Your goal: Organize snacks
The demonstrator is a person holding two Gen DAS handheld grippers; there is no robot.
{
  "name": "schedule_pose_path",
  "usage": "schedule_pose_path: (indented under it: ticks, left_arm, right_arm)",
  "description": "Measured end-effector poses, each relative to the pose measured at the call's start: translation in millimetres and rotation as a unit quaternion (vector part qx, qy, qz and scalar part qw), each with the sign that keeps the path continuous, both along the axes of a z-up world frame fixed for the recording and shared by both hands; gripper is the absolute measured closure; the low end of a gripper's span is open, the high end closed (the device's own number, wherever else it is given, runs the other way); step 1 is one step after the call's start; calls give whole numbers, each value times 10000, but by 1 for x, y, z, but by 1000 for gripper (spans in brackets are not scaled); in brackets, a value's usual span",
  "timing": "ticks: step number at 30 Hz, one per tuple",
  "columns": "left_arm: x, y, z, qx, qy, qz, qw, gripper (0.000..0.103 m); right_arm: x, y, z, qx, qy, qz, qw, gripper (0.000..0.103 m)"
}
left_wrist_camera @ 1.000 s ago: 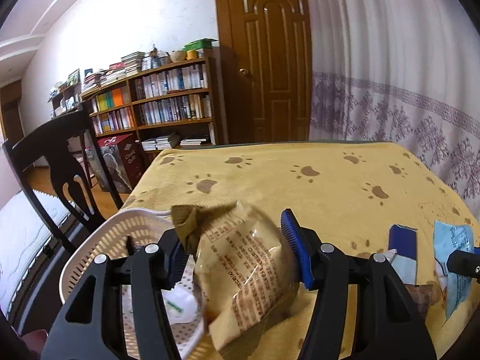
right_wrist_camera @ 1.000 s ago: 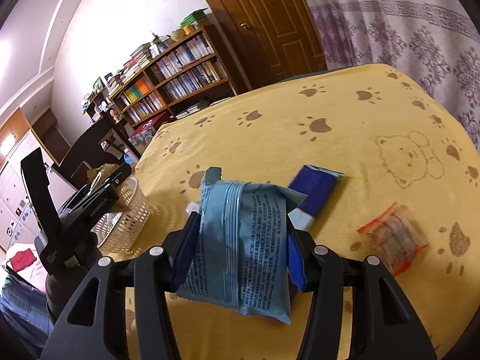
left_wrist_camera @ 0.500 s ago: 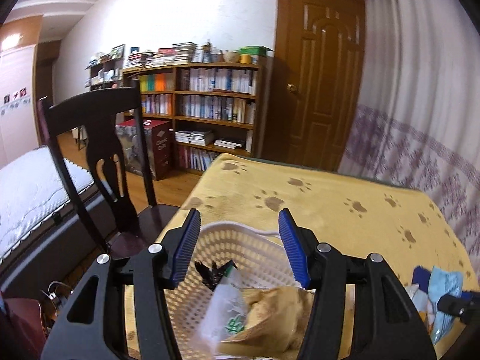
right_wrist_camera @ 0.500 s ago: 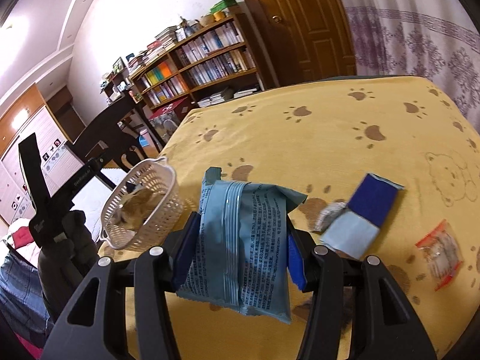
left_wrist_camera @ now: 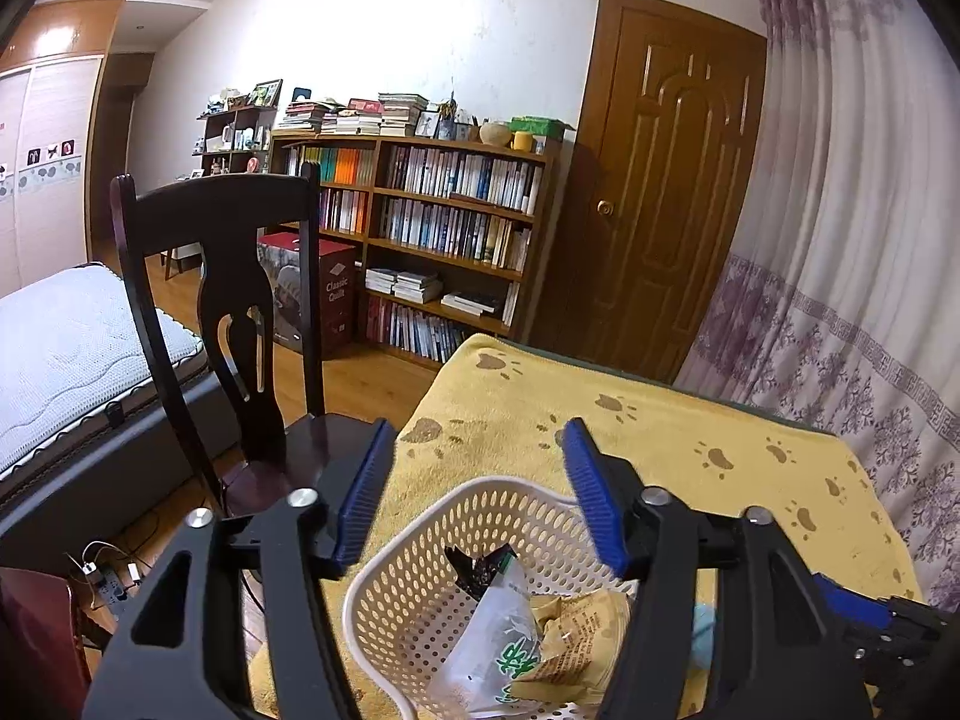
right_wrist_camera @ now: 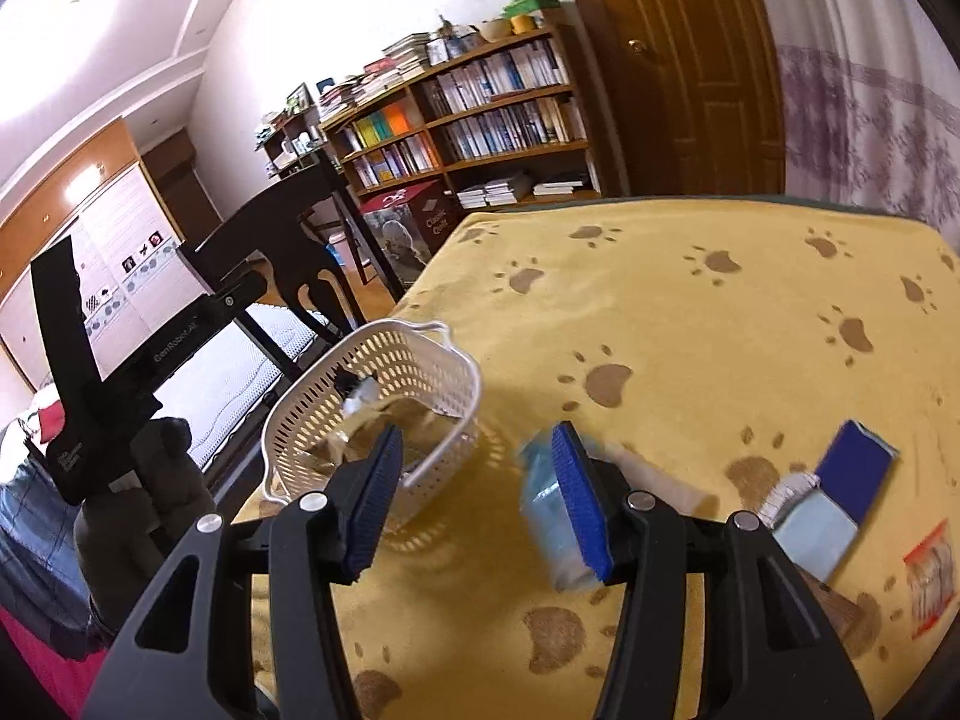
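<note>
My left gripper [left_wrist_camera: 477, 429] is open and empty above a white perforated basket [left_wrist_camera: 384, 564]. In the basket lie a tan packet [left_wrist_camera: 576, 648] and a clear packet with green print [left_wrist_camera: 498, 642]. My right gripper [right_wrist_camera: 477, 432] is open just right of the basket [right_wrist_camera: 312, 438]. A blurred light blue packet [right_wrist_camera: 543, 516] sits loose against its right finger, low over the yellow paw-print cloth [right_wrist_camera: 720, 330]. A dark blue packet [right_wrist_camera: 846, 480] and a red-edged clear packet [right_wrist_camera: 927, 582] lie on the cloth to the right.
A dark wooden chair [left_wrist_camera: 240, 276] stands at the table's left edge, close to the basket, with a bed [left_wrist_camera: 60, 330] beyond it. A bookshelf [left_wrist_camera: 432, 228] and a door are at the back. A curtain hangs on the right. A gloved hand [right_wrist_camera: 150, 480] holds the left gripper.
The left gripper let the tan packet drop into the basket, then drew back. The right gripper carried the light blue packet toward the basket, then opened and released it.
</note>
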State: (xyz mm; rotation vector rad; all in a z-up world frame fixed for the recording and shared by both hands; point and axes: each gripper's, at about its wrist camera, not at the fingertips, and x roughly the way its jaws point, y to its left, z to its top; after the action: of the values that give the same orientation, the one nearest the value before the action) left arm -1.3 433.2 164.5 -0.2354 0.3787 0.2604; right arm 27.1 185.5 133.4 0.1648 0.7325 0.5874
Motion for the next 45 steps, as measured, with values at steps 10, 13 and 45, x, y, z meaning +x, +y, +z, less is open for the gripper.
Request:
schedule_pose_path:
  ticks: [10,13,45]
  left_arm:
    - [-6,12,3,-304,-68,33,9995,7]
    - [-6,11,3,-291,-55,-16,9996,6]
    - [-26,36,12,-493,-359,159,9980,4]
  right_arm:
    - [14,-5,-37,-361,407,-82,9985,37]
    - [16,5,-56,-640,463,199,9967,32]
    - [12,53,-7,-942,-292,315,9946,50]
